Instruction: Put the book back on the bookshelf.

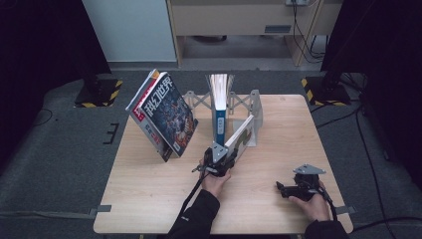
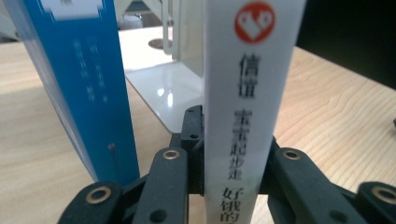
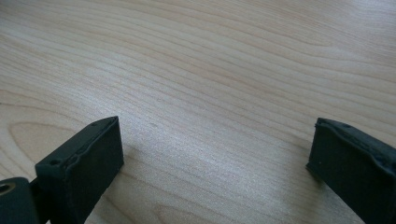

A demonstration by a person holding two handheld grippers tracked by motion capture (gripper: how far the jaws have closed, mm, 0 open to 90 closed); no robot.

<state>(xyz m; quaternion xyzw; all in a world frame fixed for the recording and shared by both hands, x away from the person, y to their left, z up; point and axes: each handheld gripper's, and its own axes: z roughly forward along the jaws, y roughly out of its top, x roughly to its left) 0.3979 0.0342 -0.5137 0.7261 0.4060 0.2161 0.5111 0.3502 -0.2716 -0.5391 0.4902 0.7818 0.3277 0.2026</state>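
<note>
A white book leans tilted at the front of a white metal book rack, and my left gripper is shut on its lower end. In the left gripper view the white spine, with a red logo and black characters, stands between the two black jaws of the left gripper. A blue book stands upright in the rack, just left of the white one. My right gripper rests on the table at the front right. In its own view the right gripper is open over bare wood.
A large magazine with a dark illustrated cover leans at the back left of the wooden table. The rack's glossy white base lies flat behind the held book. Dark floor, cables and stands surround the table.
</note>
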